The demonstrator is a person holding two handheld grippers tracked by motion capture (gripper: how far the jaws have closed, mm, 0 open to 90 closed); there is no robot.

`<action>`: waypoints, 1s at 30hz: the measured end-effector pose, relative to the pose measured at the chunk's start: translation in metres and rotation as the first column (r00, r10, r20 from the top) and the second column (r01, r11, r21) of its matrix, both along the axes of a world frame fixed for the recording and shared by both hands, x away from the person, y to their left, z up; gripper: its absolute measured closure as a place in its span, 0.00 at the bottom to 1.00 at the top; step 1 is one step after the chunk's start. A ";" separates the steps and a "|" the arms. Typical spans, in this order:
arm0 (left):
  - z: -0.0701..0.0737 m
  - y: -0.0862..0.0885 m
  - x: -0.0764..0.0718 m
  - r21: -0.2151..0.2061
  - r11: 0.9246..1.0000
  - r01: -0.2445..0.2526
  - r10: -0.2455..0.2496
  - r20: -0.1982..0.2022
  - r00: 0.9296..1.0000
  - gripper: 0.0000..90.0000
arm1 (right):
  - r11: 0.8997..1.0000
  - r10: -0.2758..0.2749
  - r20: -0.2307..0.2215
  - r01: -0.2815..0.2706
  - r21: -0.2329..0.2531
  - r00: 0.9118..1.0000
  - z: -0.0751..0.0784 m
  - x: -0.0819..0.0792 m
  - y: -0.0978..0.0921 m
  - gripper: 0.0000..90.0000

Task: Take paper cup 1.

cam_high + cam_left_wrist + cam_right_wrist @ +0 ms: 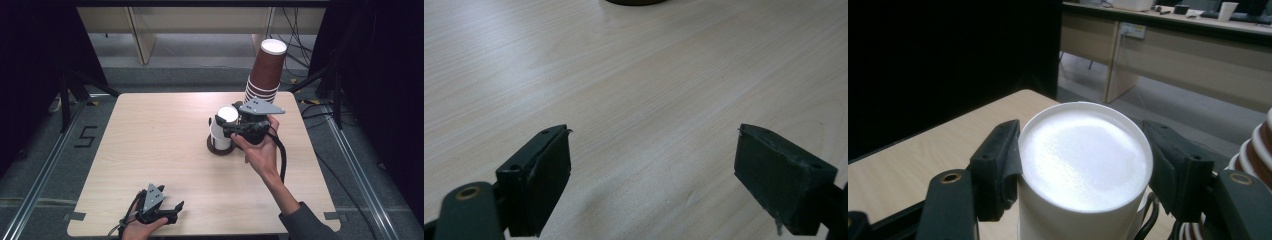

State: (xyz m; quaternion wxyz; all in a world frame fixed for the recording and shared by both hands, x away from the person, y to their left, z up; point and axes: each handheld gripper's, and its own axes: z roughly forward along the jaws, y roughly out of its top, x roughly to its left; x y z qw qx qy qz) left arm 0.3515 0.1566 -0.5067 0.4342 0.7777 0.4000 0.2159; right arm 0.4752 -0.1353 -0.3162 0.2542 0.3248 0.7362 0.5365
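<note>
On a light wooden tabletop [160, 150], the right claw [227, 129] has its jaws pressed against both sides of an upside-down white paper cup [223, 128], which stands on a dark round coaster [220, 148] near the centre. A tilted stack of brown paper cups [265, 70] rises just behind it. The left claw [175, 212] rests at the near edge, jaws apart and empty.

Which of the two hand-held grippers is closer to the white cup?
The right. The right gripper has its jaws on either side of the white cup, touching it. The left gripper sits far off at the table's near edge, jaws open.
</note>
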 end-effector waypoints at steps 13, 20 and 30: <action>0.001 0.001 0.000 0.010 1.000 -0.005 0.005 0.010 1.000 0.16 | 0.994 0.105 -0.071 -0.104 0.011 0.992 -0.031 -0.035 -0.013 0.40; 0.001 0.000 0.001 0.010 1.000 -0.001 0.001 0.009 1.000 0.16 | 0.993 0.117 -0.103 -0.117 0.009 0.988 -0.046 -0.039 -0.015 0.40; 0.002 0.001 0.000 0.004 1.000 -0.007 0.007 0.012 1.000 0.16 | 0.989 0.144 -0.164 -0.146 0.002 0.976 -0.071 -0.043 -0.018 0.40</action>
